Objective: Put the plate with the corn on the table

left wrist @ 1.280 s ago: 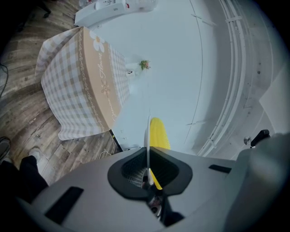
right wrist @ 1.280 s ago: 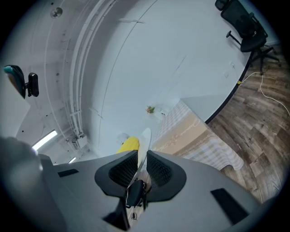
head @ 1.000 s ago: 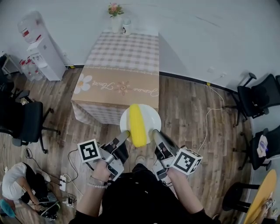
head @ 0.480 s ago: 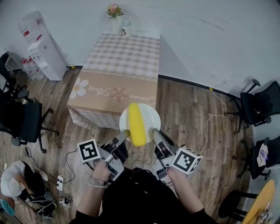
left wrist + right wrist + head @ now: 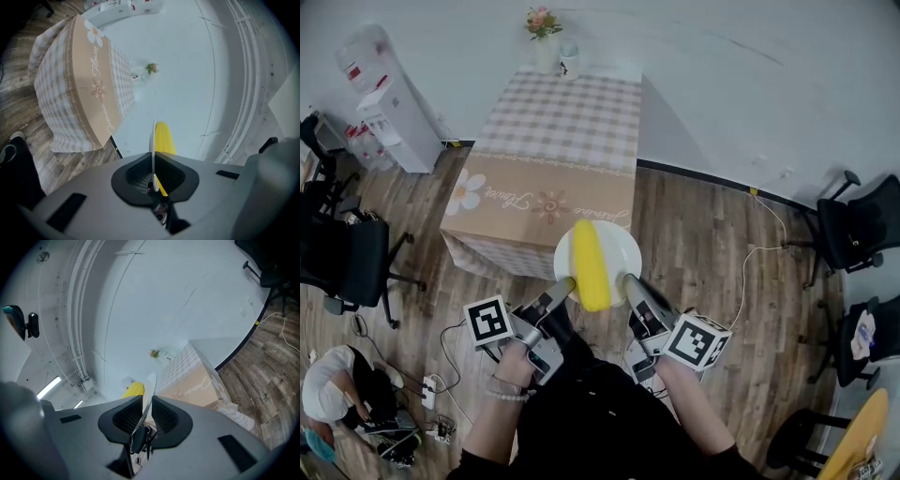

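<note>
The table (image 5: 558, 159) in its checked cloth stands ahead, and just short of its near edge the white plate (image 5: 623, 246) is held in the air, left gripper (image 5: 565, 285) and right gripper (image 5: 630, 280) each clamped on its rim at opposite sides, the yellow corn cob (image 5: 588, 264) lying on it.

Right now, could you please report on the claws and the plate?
Left claw, right claw: both shut on plate rim. Corn cob lying on plate, not yet on table. Nothing seen in the way.
</note>
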A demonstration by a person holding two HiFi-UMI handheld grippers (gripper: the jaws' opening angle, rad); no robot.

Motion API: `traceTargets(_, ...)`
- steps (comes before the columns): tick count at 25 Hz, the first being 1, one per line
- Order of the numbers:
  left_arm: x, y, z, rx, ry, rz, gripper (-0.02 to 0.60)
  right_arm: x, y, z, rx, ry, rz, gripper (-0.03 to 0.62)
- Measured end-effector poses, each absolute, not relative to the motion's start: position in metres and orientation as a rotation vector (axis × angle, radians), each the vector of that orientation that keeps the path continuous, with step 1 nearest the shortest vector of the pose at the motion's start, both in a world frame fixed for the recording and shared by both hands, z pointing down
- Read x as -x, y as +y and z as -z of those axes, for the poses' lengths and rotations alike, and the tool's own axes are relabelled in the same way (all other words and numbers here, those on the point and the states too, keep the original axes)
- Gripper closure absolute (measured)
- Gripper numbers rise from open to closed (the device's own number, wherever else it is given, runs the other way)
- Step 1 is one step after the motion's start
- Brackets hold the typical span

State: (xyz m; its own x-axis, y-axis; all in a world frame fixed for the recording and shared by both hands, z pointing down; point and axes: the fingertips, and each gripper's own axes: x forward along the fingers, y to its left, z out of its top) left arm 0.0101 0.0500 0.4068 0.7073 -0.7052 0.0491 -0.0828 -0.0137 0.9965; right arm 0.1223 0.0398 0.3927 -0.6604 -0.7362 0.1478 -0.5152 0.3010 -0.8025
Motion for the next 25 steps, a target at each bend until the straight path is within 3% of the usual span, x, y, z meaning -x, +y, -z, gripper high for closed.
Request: traceTargets(25, 0.0, -0.062, -0.422, -1.551, -0.605, 0.455, 0.558, -0.112, -0.061, -0.408, 1.282, 2.261, 1.3, 0.505)
